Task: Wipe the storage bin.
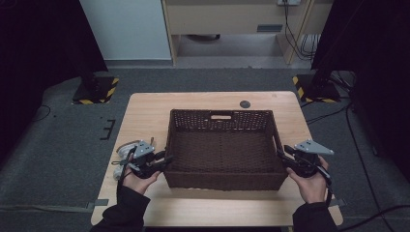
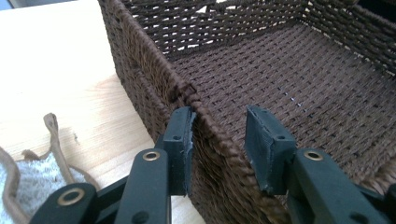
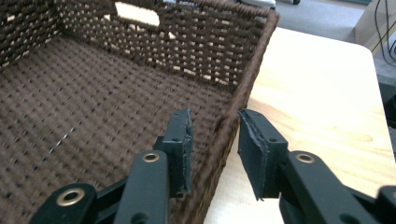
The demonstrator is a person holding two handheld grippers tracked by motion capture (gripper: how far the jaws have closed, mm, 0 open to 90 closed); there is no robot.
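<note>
A dark brown woven basket [image 1: 226,181] with nothing in it stands in the middle of the wooden table [image 1: 145,113]. My left gripper [image 1: 168,159] straddles its left wall near the front corner. In the left gripper view the left gripper [image 2: 219,126] has one pad outside and one inside the basket wall [image 2: 140,70], pressed on the rim. My right gripper [image 1: 282,155] straddles the right wall in the same way. In the right gripper view the right gripper [image 3: 214,126] is shut on that wall [image 3: 210,46].
A whitish cloth with a brown cord [image 2: 32,182] lies on the table just left of the basket, under my left hand [image 1: 123,151]. A small black disc [image 1: 245,104] sits near the table's far edge. Cutout handles [image 1: 220,116] pierce the basket's far wall.
</note>
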